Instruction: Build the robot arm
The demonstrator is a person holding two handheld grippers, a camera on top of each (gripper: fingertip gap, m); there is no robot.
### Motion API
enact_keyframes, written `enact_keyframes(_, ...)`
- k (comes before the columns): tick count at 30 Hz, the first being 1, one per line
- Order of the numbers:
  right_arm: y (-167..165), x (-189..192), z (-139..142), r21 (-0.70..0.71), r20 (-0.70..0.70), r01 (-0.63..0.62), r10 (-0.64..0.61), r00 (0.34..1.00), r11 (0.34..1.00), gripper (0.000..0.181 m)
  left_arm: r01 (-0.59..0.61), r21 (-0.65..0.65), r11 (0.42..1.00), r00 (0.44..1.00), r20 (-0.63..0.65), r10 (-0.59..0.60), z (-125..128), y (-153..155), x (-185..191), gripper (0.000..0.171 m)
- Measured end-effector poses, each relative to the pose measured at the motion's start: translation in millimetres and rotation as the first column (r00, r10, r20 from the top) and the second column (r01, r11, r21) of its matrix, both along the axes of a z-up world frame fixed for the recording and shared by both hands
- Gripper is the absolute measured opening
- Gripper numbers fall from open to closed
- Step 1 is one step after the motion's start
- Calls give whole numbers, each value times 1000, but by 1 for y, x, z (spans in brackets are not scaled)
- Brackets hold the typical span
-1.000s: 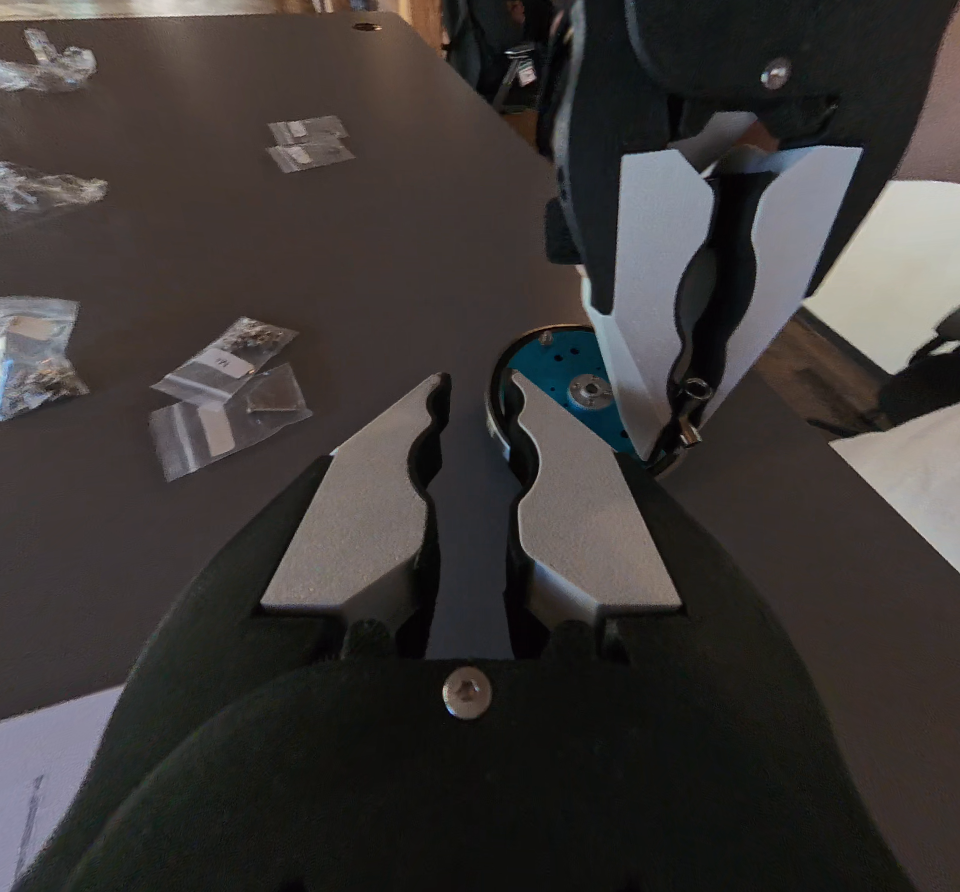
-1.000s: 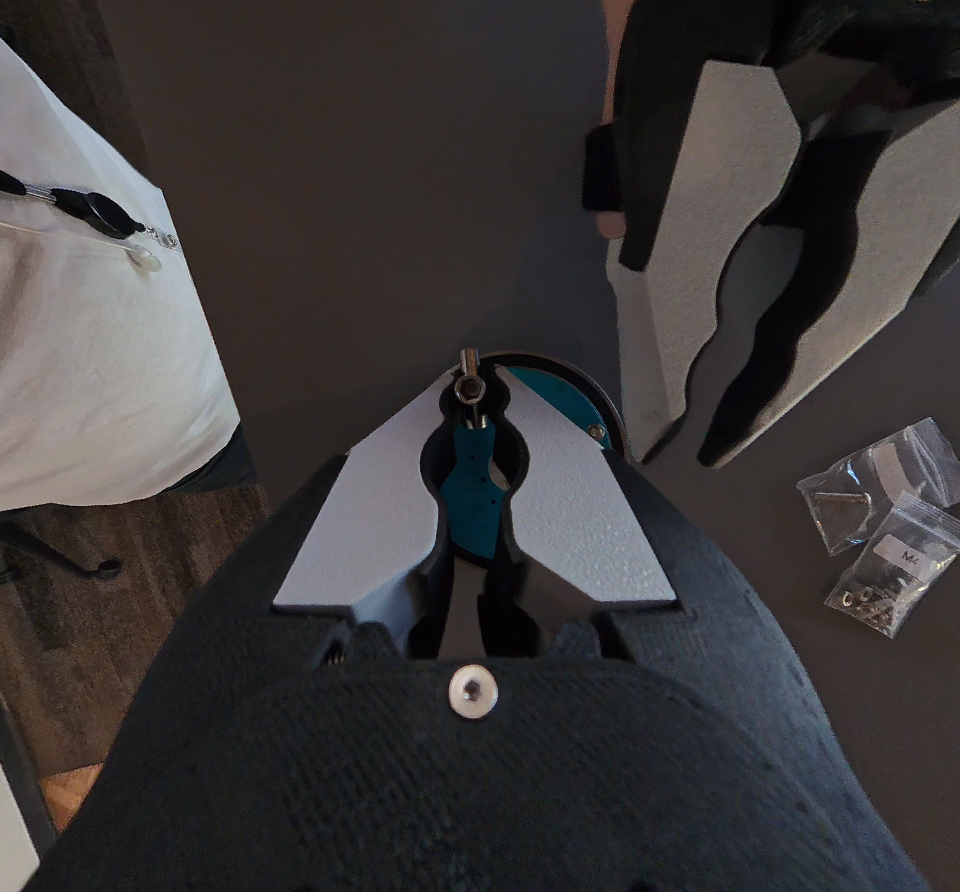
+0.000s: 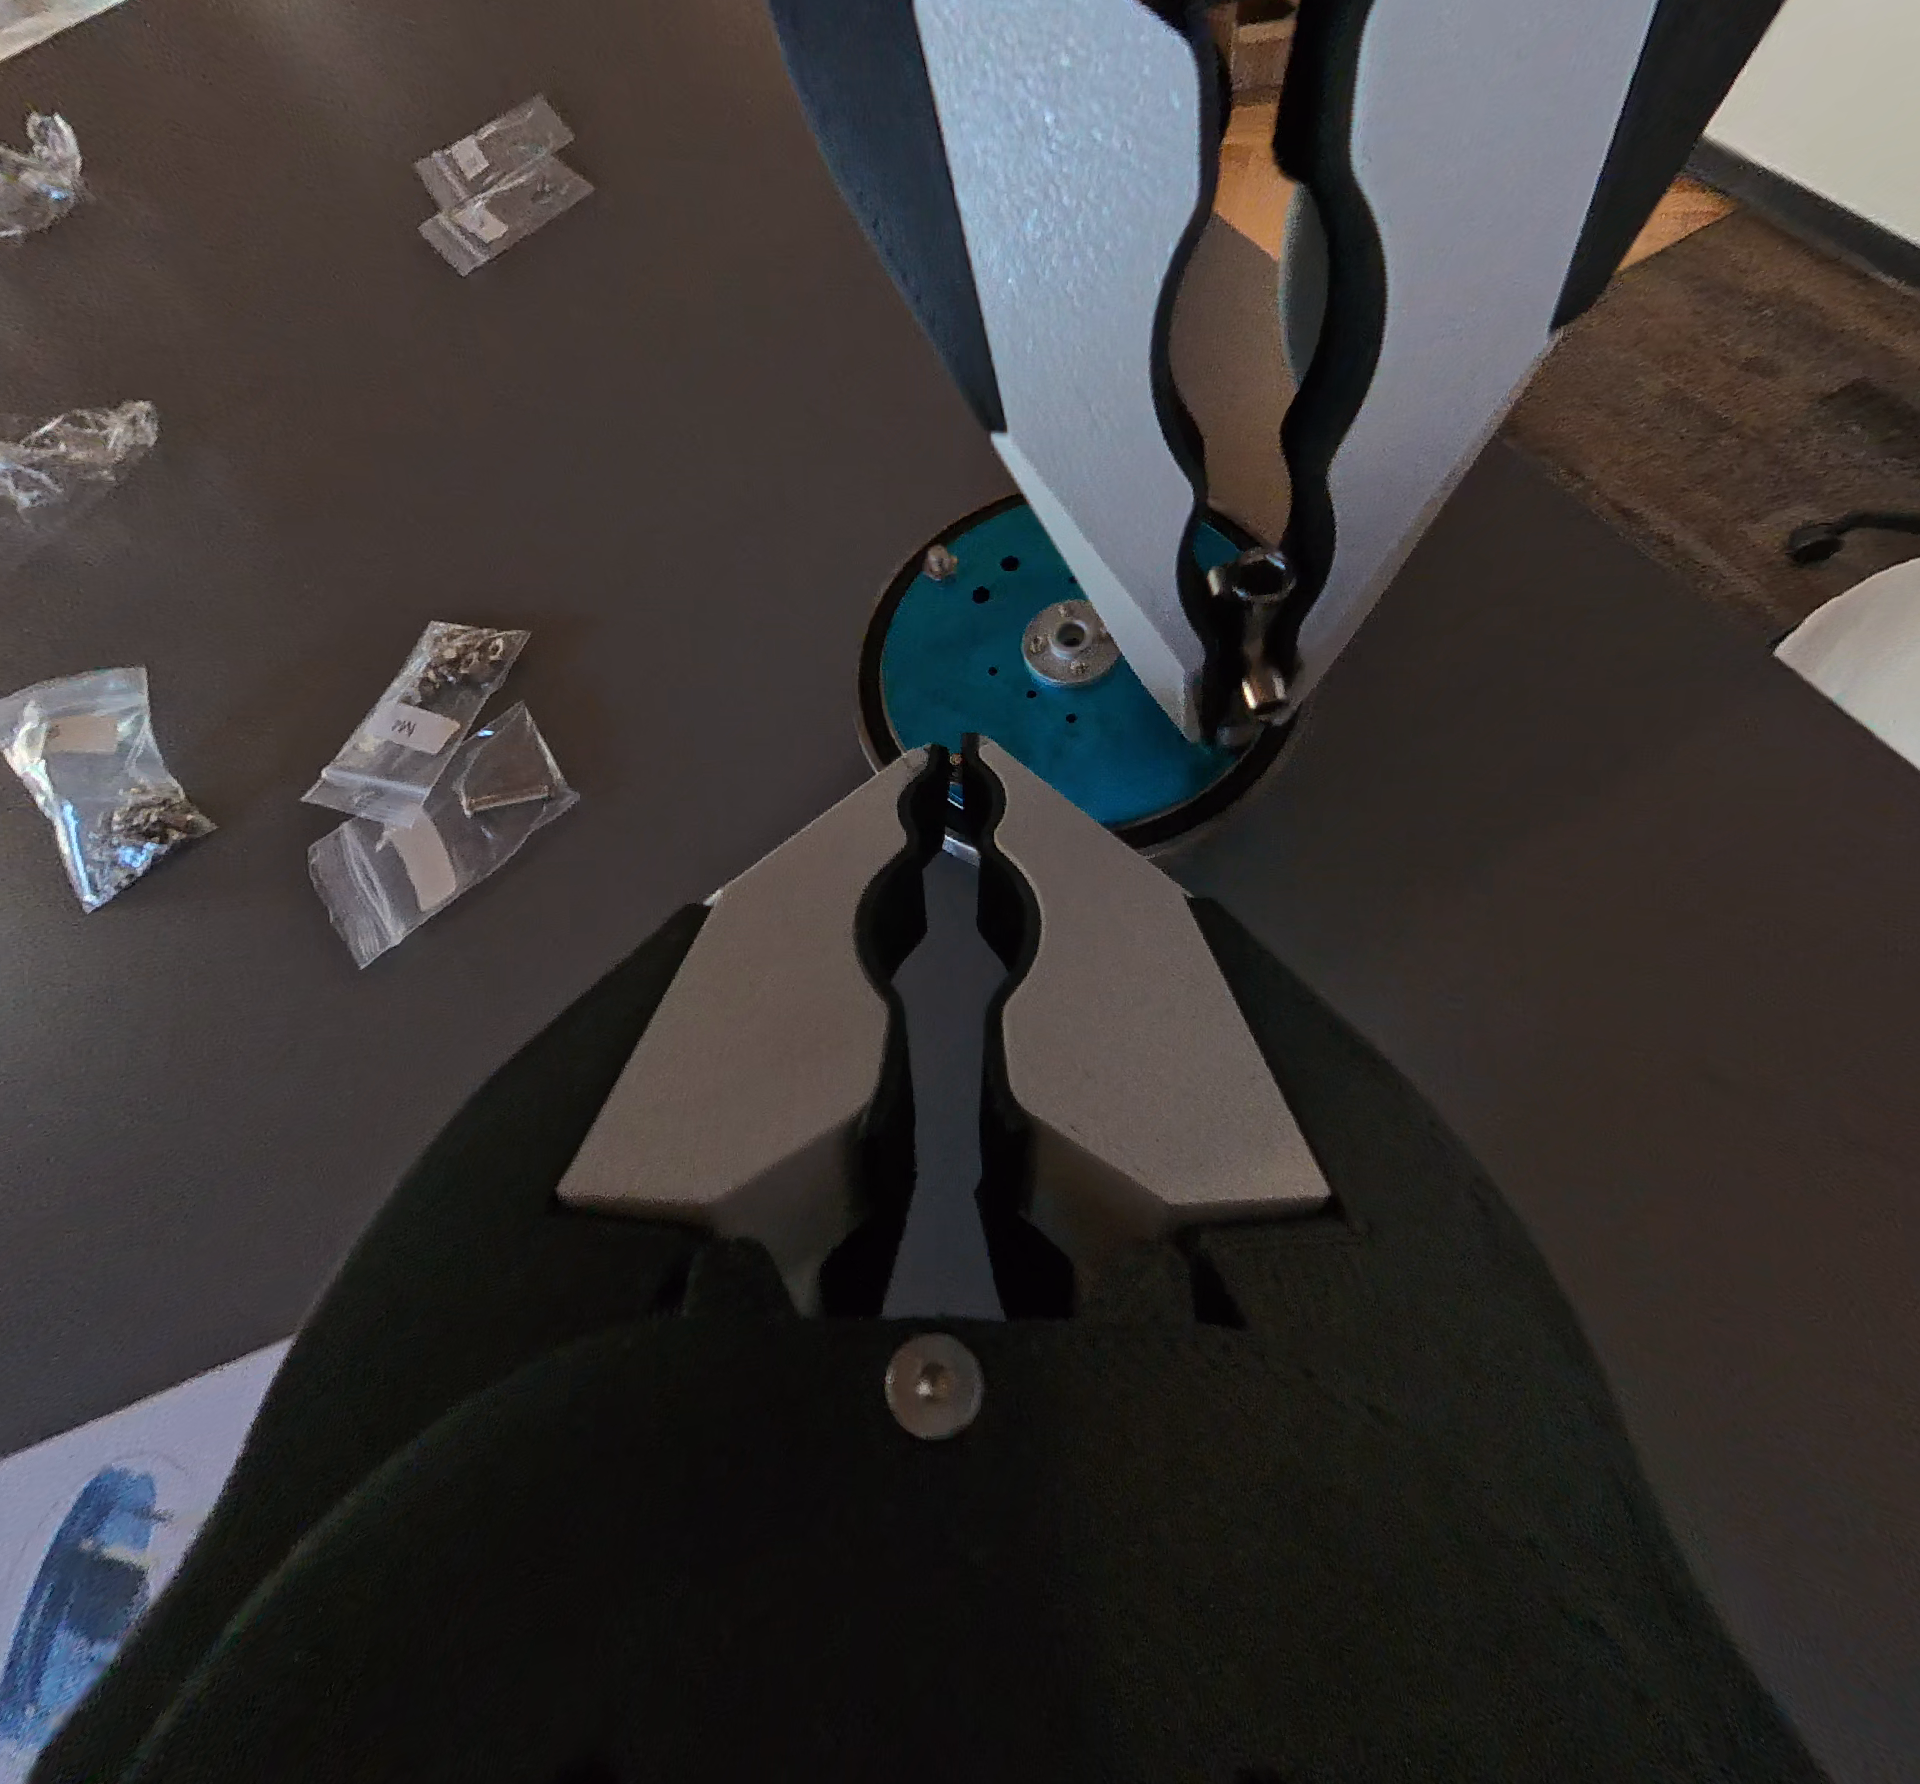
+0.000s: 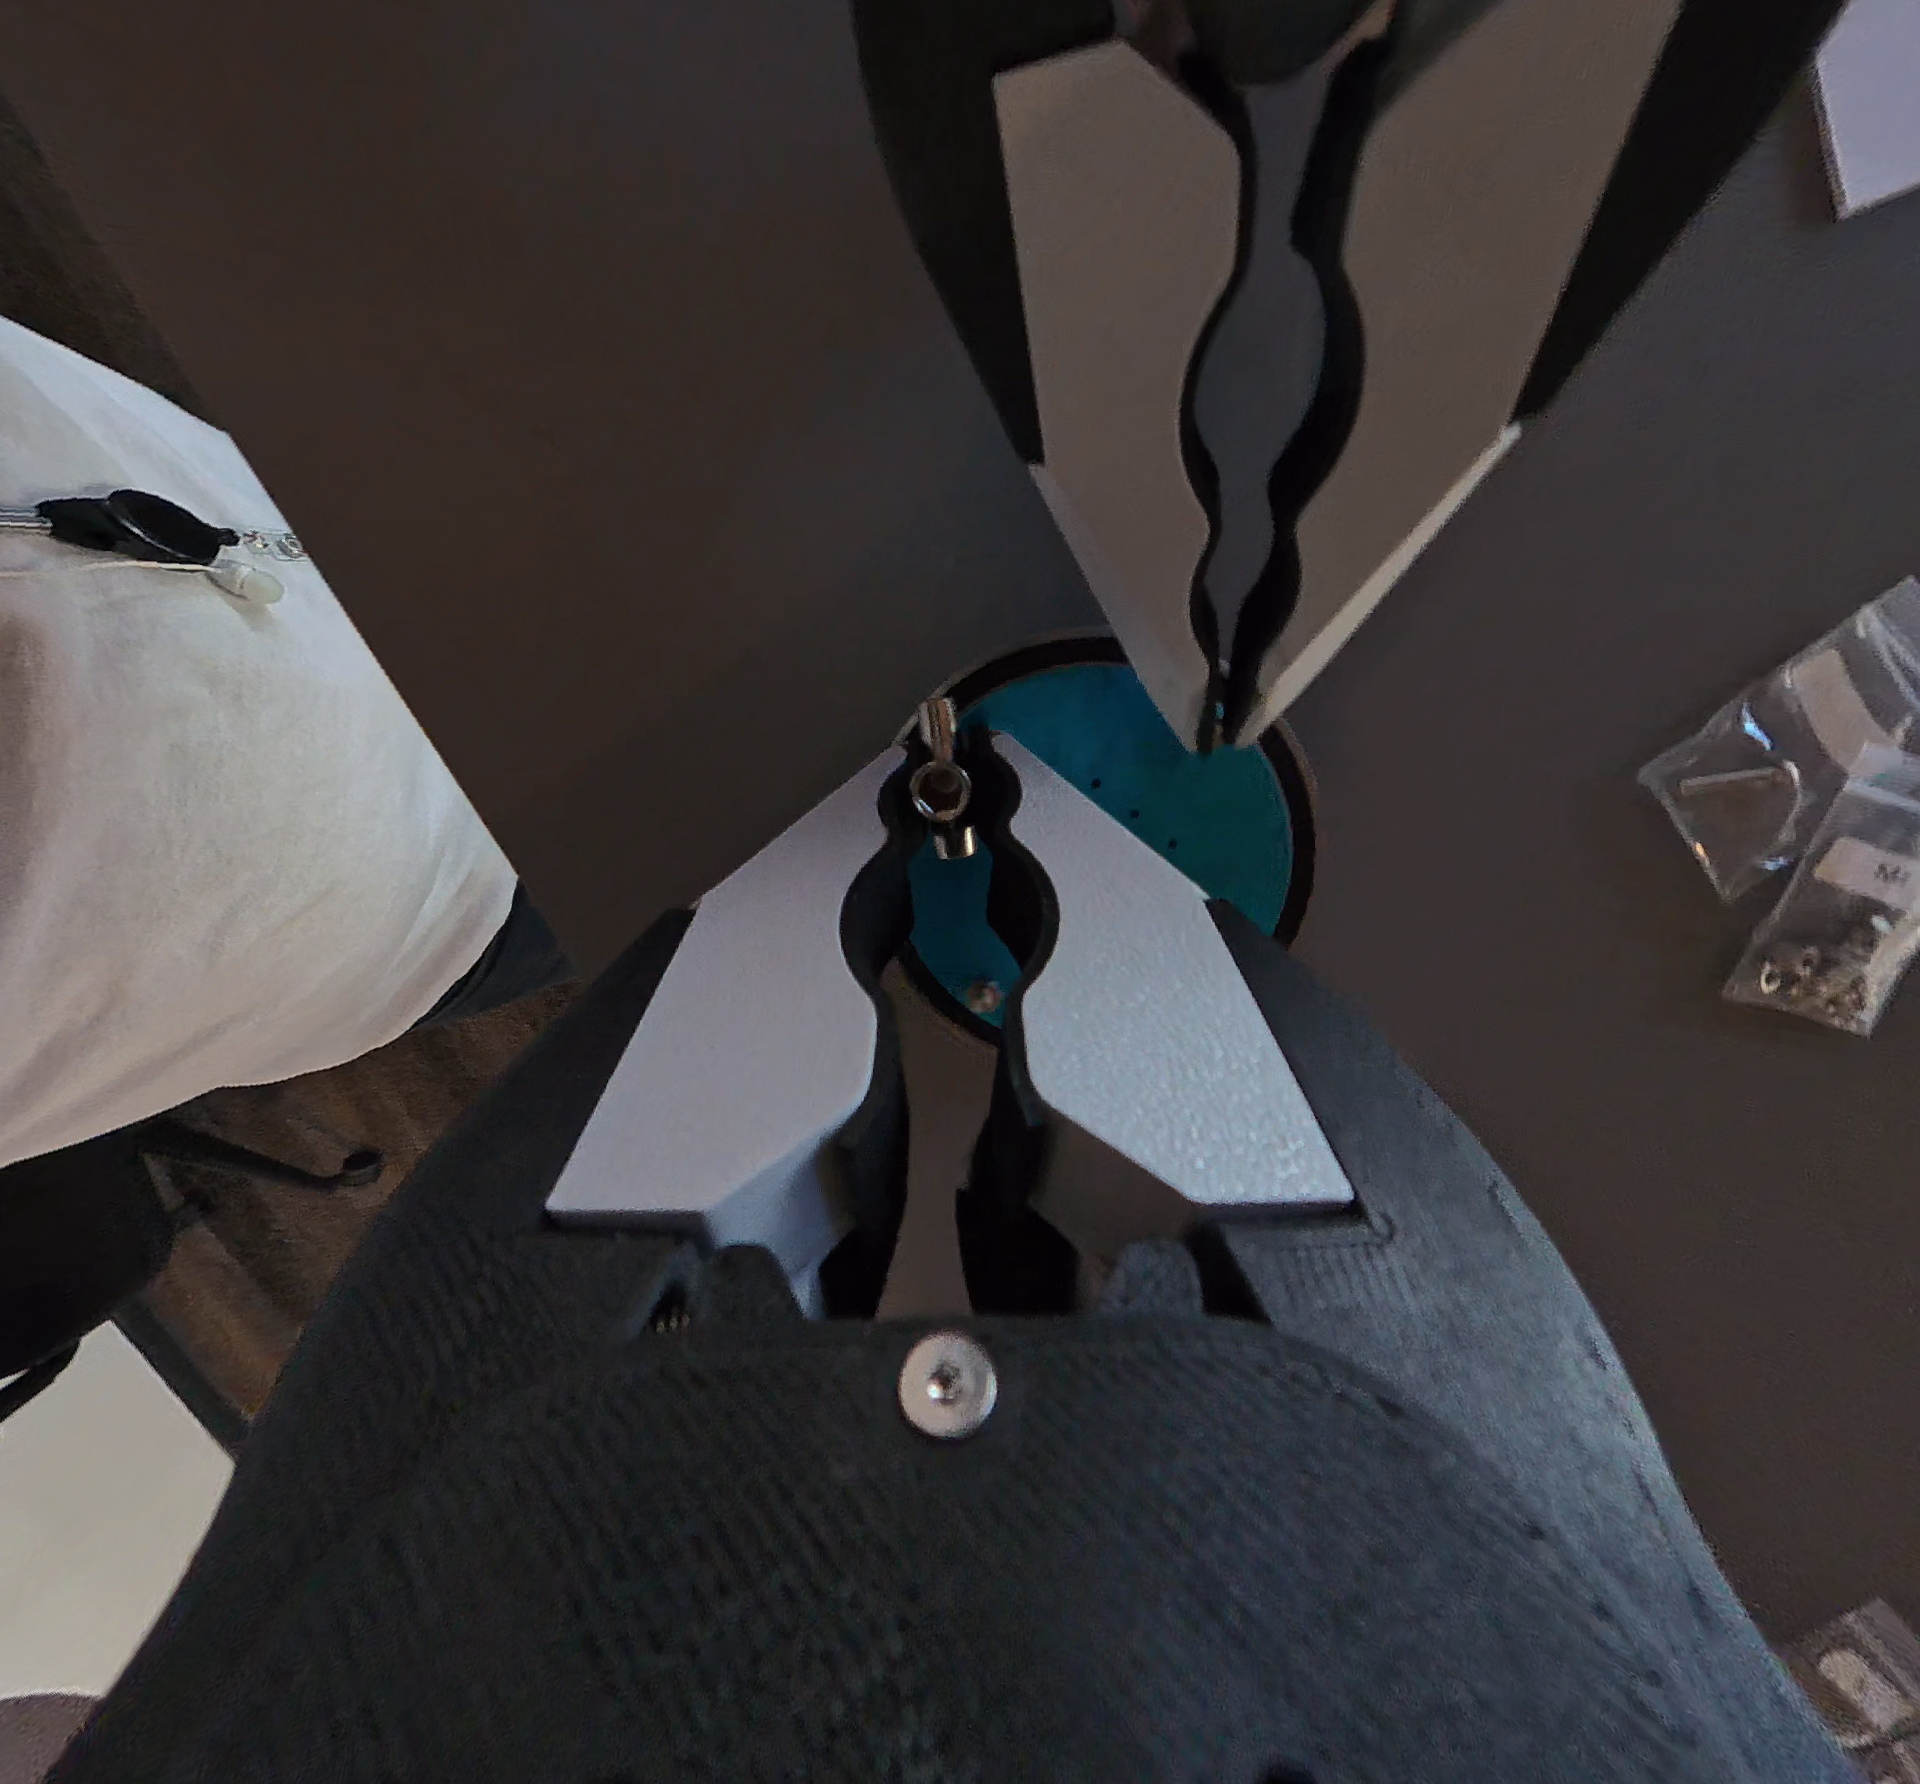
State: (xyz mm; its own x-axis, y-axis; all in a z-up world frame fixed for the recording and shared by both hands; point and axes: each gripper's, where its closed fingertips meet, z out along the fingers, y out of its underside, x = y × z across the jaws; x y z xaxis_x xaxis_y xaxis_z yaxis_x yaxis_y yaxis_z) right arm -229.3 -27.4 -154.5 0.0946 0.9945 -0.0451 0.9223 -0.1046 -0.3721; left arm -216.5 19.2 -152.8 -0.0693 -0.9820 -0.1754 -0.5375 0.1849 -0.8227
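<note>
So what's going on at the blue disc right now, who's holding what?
The right gripper is shut on a small metal cross wrench, held at one edge of the round blue disc on the dark table. The left gripper pinches the disc's opposite rim, jaws nearly closed. Small bags of hardware lie off to the side.

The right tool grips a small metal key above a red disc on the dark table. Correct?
No: the disc is blue, not red, as the right wrist view shows. The right tool does grip the small metal key above it on the dark table.
</note>
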Motion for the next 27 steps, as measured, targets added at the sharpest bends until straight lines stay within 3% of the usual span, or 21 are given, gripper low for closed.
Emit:
enact_keyframes(11,11,24,0,48,28,246,-248,968,968,8,-205,53,977,977,-46,207,0,-5,-13,1)
enact_keyframes(19,22,48,0,38,8,442,-443,897,896,8,-239,37,970,969,-57,241,0,-16,-1,1)
enact_keyframes(23,31,61,0,35,-21,570,-570,822,821,8,-243,-10,970,969,-50,242,0,-20,11,1)
enact_keyframes(27,36,68,0,-20,-57,744,-744,666,667,8,-245,-3,970,969,-41,244,0,-20,18,2)
